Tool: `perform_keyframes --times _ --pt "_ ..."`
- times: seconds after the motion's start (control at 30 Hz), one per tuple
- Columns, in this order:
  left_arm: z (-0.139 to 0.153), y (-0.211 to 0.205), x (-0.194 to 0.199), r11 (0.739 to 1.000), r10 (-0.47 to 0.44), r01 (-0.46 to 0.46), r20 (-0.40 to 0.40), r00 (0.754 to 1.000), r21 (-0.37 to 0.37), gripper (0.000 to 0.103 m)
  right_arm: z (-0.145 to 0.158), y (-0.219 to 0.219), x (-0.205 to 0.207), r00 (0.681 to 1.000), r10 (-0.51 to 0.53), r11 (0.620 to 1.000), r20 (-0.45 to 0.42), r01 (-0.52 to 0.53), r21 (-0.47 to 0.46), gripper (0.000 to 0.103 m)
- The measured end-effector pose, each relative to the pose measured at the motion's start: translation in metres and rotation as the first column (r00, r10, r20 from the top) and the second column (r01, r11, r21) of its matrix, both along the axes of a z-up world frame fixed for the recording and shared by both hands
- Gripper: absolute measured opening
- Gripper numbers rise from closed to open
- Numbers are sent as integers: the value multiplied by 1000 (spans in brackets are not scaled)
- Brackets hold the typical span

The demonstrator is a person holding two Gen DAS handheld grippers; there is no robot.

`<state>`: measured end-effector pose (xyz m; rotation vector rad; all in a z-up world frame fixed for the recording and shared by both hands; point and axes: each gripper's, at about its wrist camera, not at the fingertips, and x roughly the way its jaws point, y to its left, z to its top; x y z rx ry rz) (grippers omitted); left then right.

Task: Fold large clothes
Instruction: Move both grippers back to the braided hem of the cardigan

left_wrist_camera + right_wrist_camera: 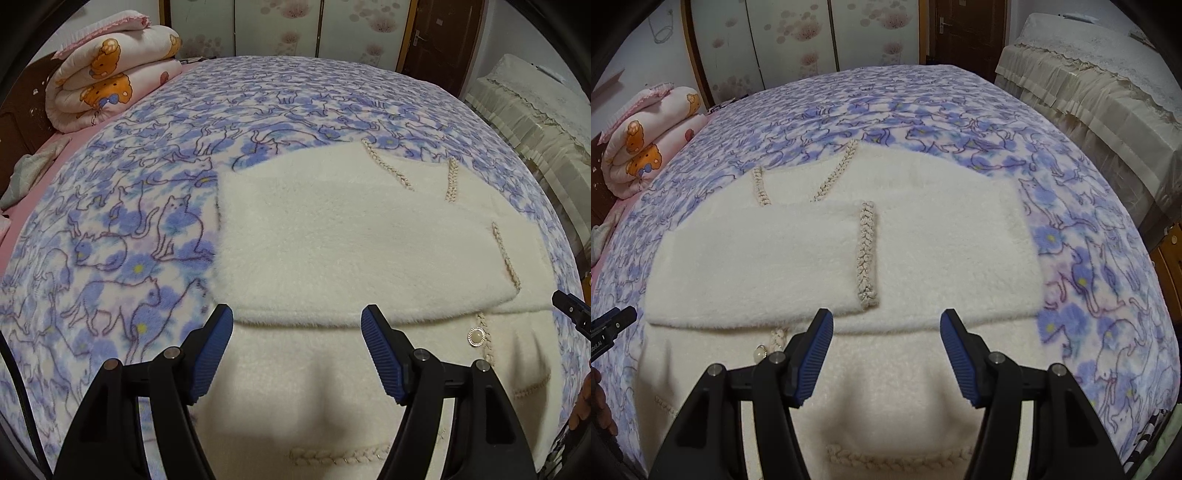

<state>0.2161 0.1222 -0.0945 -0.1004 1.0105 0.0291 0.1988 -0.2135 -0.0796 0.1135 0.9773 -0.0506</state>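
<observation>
The bed (155,206) is broad and covered by a soft fleece blanket (1089,258) printed with blue cats and flowers. On its near half lies the cardigan (332,236), a large cream knit with a fuzzy pile; its sleeves are already folded across the body, so it forms a thick layered block. It looks soft, floppy and fairly bulky, likely to sag and slide against the fleece, so the firm near hem with the braided trim (868,251) at its corners seems the best place to pinch. A pearly button (475,336) sits beside the front edge. The left gripper (297,317) and the right gripper (886,319) both hover over the near part, fingers spread apart, holding nothing.
</observation>
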Motion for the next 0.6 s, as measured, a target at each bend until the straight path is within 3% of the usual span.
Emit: perform_keyframes --times 0.6 --pt "68 -3 -118 999 25 -22 90 996 -27 71 78 -15 -112 989 6 1000 147 -4 -14 60"
